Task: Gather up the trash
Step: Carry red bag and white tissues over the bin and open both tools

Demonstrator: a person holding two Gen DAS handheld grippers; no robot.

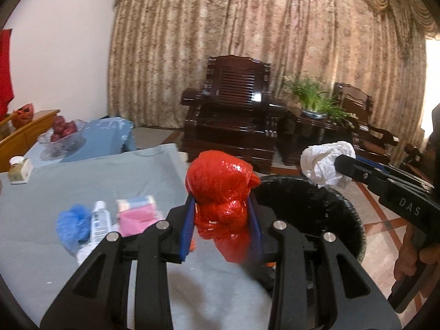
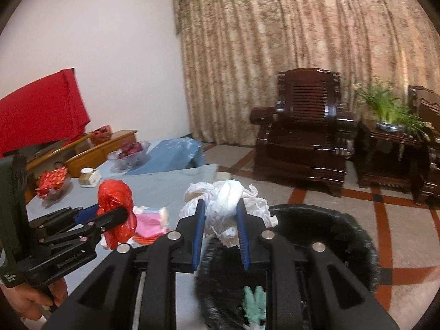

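Observation:
My left gripper [image 1: 222, 214] is shut on a crumpled red plastic bag [image 1: 220, 189], held above the table edge beside the black trash bin [image 1: 316, 200]. The left gripper also shows in the right wrist view [image 2: 111, 213] with the red bag [image 2: 117, 206]. My right gripper [image 2: 221, 225] is shut on a wad of white tissue [image 2: 225, 203], held over the rim of the bin [image 2: 330, 225]. In the left wrist view the right gripper [image 1: 341, 165] holds the tissue [image 1: 326, 163] above the bin. A green item [image 2: 254, 302] lies inside the bin.
On the grey-clothed table [image 1: 68, 181] lie a blue crumpled bag [image 1: 74, 225], a small white bottle [image 1: 99, 220] and a pink packet [image 1: 137, 214]. A glass fruit bowl [image 1: 62, 134] stands further back. Dark wooden armchairs [image 1: 233, 110] and a plant [image 1: 316, 99] stand beyond.

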